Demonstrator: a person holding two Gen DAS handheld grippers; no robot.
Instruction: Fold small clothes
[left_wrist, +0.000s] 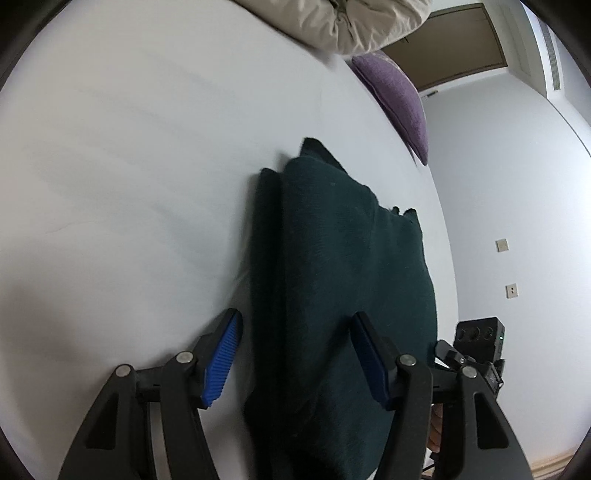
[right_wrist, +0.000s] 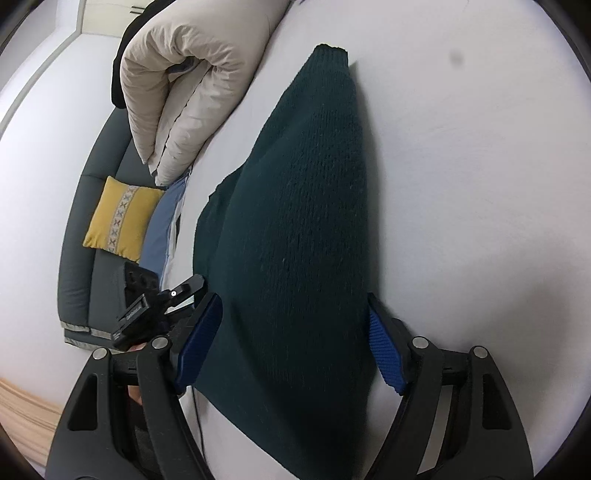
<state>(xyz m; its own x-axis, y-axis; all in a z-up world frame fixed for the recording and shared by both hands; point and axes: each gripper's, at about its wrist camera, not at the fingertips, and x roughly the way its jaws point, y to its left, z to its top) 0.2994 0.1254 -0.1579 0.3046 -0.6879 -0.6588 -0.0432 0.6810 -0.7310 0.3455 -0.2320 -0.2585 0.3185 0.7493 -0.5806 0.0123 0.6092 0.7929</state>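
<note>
A dark green knitted garment (left_wrist: 340, 266) lies folded in layers on the white bed sheet (left_wrist: 129, 184). My left gripper (left_wrist: 295, 354) is open, its blue pads (left_wrist: 221, 362) straddling the near end of the garment. In the right wrist view the same garment (right_wrist: 306, 221) stretches away from me. My right gripper (right_wrist: 291, 343) is open too, its blue pads (right_wrist: 384, 350) on either side of the garment's near end. Neither gripper clamps the cloth. The other gripper shows at the edge of each view (left_wrist: 476, 347) (right_wrist: 147, 306).
A rolled beige duvet (right_wrist: 184, 81) lies at the far end of the bed. A purple cushion (left_wrist: 399, 99) sits at the bed's edge. A grey sofa (right_wrist: 81, 229) with a yellow cushion (right_wrist: 122, 218) stands beside the bed. A door (left_wrist: 450, 48) is beyond.
</note>
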